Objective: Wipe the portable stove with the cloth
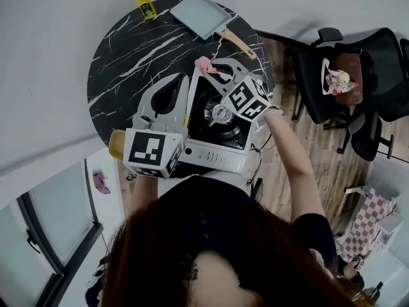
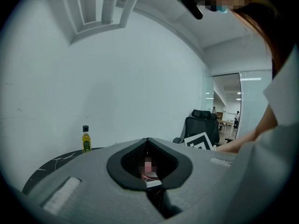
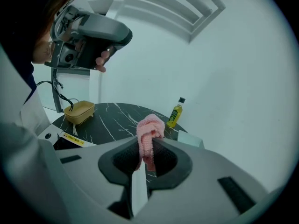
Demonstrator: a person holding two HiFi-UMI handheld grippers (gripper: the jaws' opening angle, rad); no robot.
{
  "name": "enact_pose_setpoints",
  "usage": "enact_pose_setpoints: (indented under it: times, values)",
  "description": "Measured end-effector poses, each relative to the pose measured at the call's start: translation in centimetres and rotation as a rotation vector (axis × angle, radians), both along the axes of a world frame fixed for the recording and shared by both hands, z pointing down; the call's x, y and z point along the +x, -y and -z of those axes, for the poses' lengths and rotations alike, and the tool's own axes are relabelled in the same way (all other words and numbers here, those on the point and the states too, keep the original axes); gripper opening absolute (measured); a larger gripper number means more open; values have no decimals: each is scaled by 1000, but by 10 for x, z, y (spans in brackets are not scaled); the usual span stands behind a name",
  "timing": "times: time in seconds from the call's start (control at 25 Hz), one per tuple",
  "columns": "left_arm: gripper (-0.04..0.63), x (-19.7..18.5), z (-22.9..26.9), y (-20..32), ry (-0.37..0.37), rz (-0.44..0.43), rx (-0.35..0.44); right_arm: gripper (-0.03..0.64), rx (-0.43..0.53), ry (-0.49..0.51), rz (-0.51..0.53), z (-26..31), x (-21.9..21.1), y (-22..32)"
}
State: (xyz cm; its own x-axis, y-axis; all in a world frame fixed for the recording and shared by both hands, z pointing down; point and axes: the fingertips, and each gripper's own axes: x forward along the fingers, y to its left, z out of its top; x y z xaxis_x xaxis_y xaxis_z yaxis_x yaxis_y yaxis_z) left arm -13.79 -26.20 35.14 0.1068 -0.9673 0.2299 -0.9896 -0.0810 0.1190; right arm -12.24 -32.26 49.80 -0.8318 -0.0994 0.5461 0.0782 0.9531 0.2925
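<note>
Head view, read from left to right across the round black marbled worktop [image 1: 140, 50]. At the near left edge a tan container [image 1: 116, 144] sits partly hidden behind the marker cube of my left claw [image 2: 147, 140]. In the left gripper view this claw's jaws meet at their tips with nothing between them. In the head view it lies over the left side of the portable stove [image 1: 212, 152]; I cannot tell whether it touches the stove. A yellow oil bottle [image 1: 146, 3] stands upright at the far rim of the worktop, well apart from both claws. The stove occupies the near edge of the worktop, its burner showing between the two claws and its pale front panel facing me. Beyond it lies a pale square pan [image 1: 199, 15] with a wooden handle pointing right. My right claw [image 3: 148, 143] is clamped on the pink cloth [image 1: 206, 63], which bunches above the jaw tips and hangs down between them. From above, the cloth lies at the stove's far edge, near the pan's handle; contact with the stove cannot be judged. Off the worktop to the right, a black office chair [image 1: 345, 75] stands on the wooden floor.
</note>
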Motion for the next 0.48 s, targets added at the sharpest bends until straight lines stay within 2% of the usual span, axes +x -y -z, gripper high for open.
enact_pose_setpoints:
  times: [0.48]
  values:
    - [9,-8,-23,11,-23,19,-53,65,-27,-140,97,-60,-15,12]
